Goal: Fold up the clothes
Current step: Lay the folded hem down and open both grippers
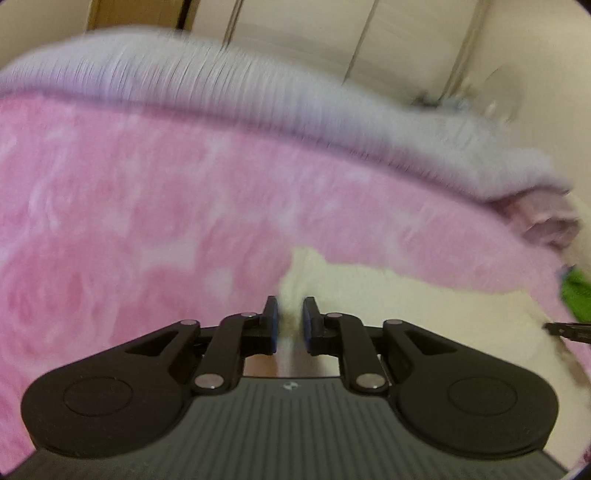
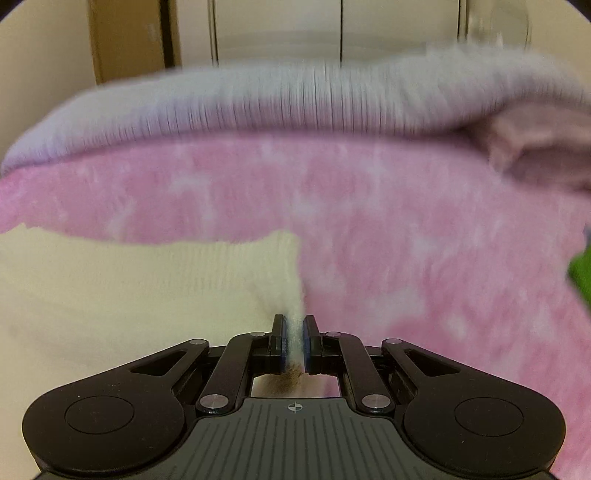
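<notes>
- Left gripper (image 1: pixel 290 317): clamped on a corner of the cream knit (image 1: pixel 388 295), cloth bunched between the blue pads (image 1: pixel 272 325).
- Cream knit in the left view: spreads rightward from the clamp, lying over the pink blanket (image 1: pixel 147 221).
- Right gripper (image 2: pixel 294 339): pinched tight on the other corner of the cream knit (image 2: pixel 129 288), a thin strip of fabric squeezed between the pads (image 2: pixel 308 345).
- In the right view: cream knit stretches left from the clamp, its top edge roughly level, ribbed along the corner.
- A brownish patch below the clamped strip, just behind the right fingers; too blurred to identify.
- Pink blanket (image 2: pixel 406 221): fluffy, mottled with paler patches, fills the middle of both views.
- Grey knit (image 1: pixel 221 92), ribbed, lies along the far edge of the blanket; seen again in the right view (image 2: pixel 295 99).
- Mauve cloth (image 2: pixel 535 147) bunched at the right end of the grey knit, touching it; also at the right edge of the left view (image 1: pixel 543 221).
- Green item (image 1: pixel 576 295) at the far right edge, mostly cut off; same green patch in the right view (image 2: pixel 580 273).
- Tip of a black part (image 1: pixel 569 330) pokes in at the right edge of the left view, near the cream knit.
- Pale cabinet doors (image 2: pixel 277 29) behind; brown panel (image 2: pixel 125 37) to their left.
- Both views smeared by motion blur.
</notes>
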### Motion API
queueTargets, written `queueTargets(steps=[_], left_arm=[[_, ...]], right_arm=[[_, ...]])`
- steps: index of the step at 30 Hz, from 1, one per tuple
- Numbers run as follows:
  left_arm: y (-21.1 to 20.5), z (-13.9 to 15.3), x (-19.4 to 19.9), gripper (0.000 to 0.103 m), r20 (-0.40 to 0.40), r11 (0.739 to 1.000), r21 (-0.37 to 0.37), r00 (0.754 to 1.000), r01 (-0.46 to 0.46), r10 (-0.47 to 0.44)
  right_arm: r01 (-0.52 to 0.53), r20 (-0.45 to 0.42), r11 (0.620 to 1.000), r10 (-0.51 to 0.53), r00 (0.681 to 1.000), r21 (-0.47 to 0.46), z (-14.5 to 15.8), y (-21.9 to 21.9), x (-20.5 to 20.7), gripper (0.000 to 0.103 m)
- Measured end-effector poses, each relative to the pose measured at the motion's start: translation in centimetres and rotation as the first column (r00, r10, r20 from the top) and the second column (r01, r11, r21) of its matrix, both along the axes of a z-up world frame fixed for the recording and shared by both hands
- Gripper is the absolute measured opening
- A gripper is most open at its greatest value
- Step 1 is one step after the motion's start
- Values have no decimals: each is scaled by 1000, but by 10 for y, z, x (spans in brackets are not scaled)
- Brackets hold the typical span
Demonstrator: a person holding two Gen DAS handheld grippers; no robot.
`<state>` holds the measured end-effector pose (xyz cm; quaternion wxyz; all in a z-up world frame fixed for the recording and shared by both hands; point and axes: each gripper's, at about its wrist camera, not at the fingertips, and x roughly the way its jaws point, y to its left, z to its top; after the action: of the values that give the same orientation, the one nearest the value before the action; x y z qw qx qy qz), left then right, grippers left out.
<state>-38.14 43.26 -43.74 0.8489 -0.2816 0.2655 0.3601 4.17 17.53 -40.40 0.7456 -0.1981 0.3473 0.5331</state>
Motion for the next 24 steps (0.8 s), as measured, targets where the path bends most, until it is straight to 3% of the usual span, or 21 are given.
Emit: queueTargets(steps=[2,3,5,8,10,15,17,20,21,23,24], left_arm=[[-2,2,-12,17,41,999,-20,999,-27,28],[-4,5,-20,15,63,998,-27,997,-50,51],[-13,15,-43,15,98,995,-43,991,-88,91],[-42,23,-79,17,161,989,-98,979,-110,124],[-68,24,-102,27,208,983,-151,969,-106,136],[-129,21,-145,37,289,963,-261,946,-71,148],[-138,15,-142,38,280,964,-262,951,-53,129],[-141,6,-138,32,291,965,-258,948,-55,132],[-140,4,-136,3,290,967,-249,949,-50,123],[-138,5,-136,4,293,966,-252,947,-53,129],[-139,10,-140,4,308,971,-235,943,-52,125]], right_arm=[[24,-28,999,-24,999,22,5,-9,3,14],[42,-36,998,-41,999,39,12,-19,3,27],[82,-52,994,-78,996,72,27,-40,3,38],[123,-152,980,-99,983,155,43,-91,-5,44],[147,-239,971,-100,966,188,42,-131,-15,46],[184,-367,968,-111,924,170,20,-196,-49,48],[196,-391,969,-122,912,154,10,-204,-57,47],[193,-429,961,-91,899,199,6,-202,-61,47],[201,-431,958,-96,897,205,7,-201,-60,43],[225,-426,952,-119,897,207,11,-199,-57,10],[237,-423,949,-131,897,208,12,-198,-56,9]])
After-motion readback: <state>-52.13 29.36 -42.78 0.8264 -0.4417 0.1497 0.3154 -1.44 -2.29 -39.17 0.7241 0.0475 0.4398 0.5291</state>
